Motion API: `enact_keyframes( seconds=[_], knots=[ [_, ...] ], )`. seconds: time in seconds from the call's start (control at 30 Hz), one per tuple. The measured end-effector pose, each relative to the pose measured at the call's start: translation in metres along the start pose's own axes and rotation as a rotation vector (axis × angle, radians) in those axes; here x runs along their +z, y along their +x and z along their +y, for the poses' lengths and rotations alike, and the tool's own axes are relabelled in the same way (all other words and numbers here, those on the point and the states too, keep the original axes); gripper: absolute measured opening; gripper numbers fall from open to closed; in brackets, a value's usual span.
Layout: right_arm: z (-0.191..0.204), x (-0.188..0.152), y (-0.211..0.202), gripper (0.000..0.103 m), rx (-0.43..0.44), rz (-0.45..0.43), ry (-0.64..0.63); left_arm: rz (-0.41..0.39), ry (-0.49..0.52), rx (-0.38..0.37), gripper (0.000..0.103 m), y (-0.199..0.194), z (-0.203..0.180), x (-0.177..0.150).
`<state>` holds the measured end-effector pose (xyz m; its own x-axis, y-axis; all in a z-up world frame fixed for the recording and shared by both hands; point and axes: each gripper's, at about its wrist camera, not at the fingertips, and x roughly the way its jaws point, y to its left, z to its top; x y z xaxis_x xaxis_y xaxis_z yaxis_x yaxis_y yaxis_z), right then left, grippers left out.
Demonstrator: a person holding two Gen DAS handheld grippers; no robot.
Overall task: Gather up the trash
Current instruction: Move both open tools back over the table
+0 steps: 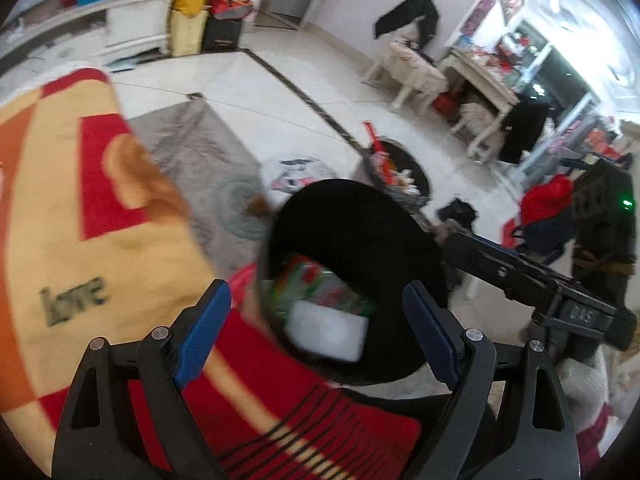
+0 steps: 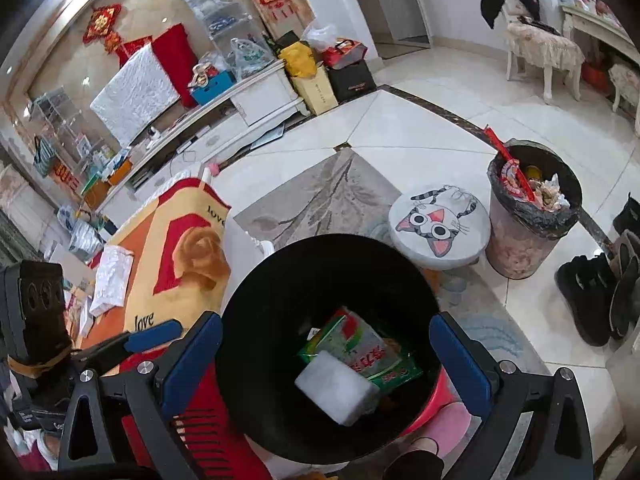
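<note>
Item: black bin (image 2: 320, 280) holding green wrapper (image 2: 360, 344) and white block (image 2: 336, 392), below my right claw (image 2: 326, 364) and left claw (image 1: 316, 332), both released and empty; risk: nudging its rim could tip it.

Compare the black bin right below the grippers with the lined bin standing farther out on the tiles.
The black bin is plain black inside with no visible liner; the lined bin has a pale patterned wall and a dark bag folded over its rim.
The black bin holds only a green wrapper and a white block at its bottom; the lined bin is heaped to the rim.
Both are round, upright and open-topped.
</note>
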<state>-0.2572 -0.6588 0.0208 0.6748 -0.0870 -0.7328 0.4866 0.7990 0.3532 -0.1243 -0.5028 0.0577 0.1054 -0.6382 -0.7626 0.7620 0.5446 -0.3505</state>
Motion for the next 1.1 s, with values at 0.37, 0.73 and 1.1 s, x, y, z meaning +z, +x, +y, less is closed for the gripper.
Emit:
enact_keyframes(
  seconds=[0.37,0.73,1.1],
  knots=[
    [0.065,-0.02,0.016,0.103,-0.028,0.02,-0.145,-0.115,-0.101,0.206,0.087,-0.058,0.063,-0.031],
    [0.145,-0.033,0.036,0.102,0.052,0.06,-0.254,-0.202,-0.209,0.353,0.087,-0.135,0.136,-0.075],
    [0.256,-0.06,0.07,0.095,0.202,0.147,-0.411,-0.244,-0.388,0.501,0.087,-0.213,0.232,-0.132]
  ],
)
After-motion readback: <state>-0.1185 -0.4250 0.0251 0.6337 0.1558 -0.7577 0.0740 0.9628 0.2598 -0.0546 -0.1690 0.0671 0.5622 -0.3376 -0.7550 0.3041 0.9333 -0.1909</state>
